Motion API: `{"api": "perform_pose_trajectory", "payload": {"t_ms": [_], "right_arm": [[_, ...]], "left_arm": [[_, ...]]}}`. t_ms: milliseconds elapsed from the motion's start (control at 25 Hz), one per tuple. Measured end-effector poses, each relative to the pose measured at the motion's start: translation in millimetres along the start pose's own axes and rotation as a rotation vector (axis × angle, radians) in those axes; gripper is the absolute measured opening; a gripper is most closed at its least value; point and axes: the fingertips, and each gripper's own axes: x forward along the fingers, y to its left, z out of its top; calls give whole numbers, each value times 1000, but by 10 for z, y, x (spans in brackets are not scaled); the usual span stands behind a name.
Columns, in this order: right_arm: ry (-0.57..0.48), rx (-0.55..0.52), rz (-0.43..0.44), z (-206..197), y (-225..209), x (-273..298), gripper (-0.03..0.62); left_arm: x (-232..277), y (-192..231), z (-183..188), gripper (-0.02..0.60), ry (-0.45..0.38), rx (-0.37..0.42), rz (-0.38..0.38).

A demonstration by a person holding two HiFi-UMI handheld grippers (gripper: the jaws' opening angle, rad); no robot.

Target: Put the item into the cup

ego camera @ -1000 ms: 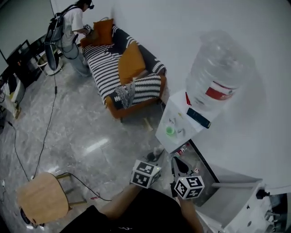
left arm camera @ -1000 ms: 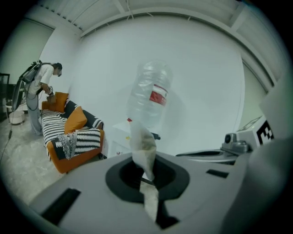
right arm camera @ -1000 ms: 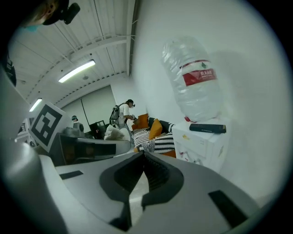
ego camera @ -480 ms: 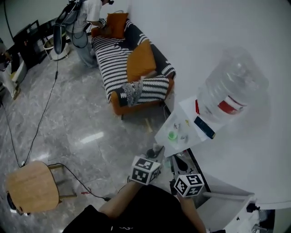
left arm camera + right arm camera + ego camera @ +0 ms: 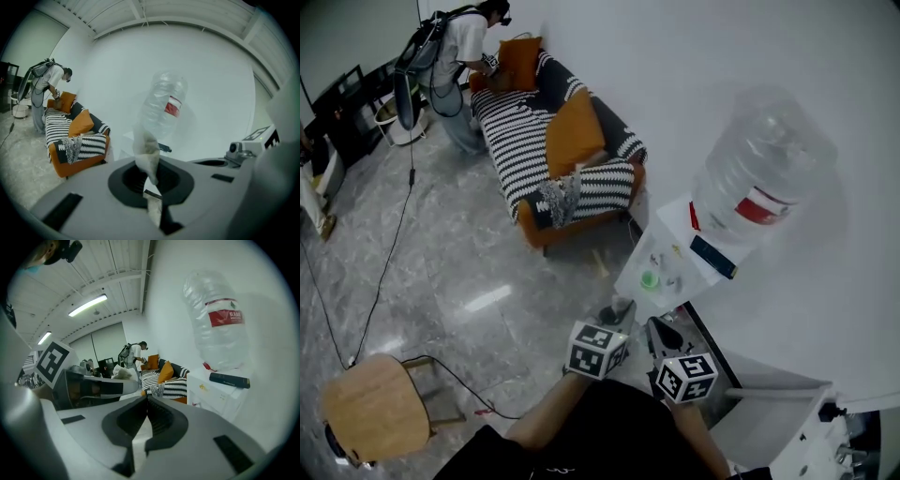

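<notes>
My left gripper (image 5: 617,316) is shut on a small clear packet (image 5: 146,150) with brownish contents, which sticks up from between the jaws. It is held low in front of a white water dispenser (image 5: 667,246). A small green cup-like thing (image 5: 650,278) stands on the dispenser's top, beyond the packet. Just to the right, my right gripper (image 5: 660,329) is shut with nothing between its jaws, as the right gripper view (image 5: 147,401) shows. That view also has the left gripper (image 5: 93,385) and its packet (image 5: 123,372) at the left.
A big clear water bottle (image 5: 761,169) sits upside down on the dispenser, with a dark flat object (image 5: 712,256) beside it. A striped sofa (image 5: 553,141) with orange cushions stands along the wall, a person (image 5: 455,56) at its far end. A wooden chair (image 5: 373,410) and a cable (image 5: 389,272) are on the floor.
The head view has swung about. Both grippers have shifted slightly, stay side by side before the dispenser and stay shut, the packet still in the left one.
</notes>
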Motion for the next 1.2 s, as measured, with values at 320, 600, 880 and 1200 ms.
{"api": "perform_pose_trajectory", "payload": {"t_ms": [320, 600, 880, 1200], "right_arm": [[18, 2, -5, -39, -59, -1, 11], [51, 21, -12, -191, -70, -41, 11], [78, 22, -1, -282, -16, -54, 9], [163, 28, -26, -626, -42, -162, 9]], "left_arm": [[106, -92, -44, 14, 32, -29, -59], [90, -177, -129, 14, 39, -56, -94], [98, -194, -296, 14, 54, -150, -109], [190, -296, -664, 14, 109, -228, -137]]}}
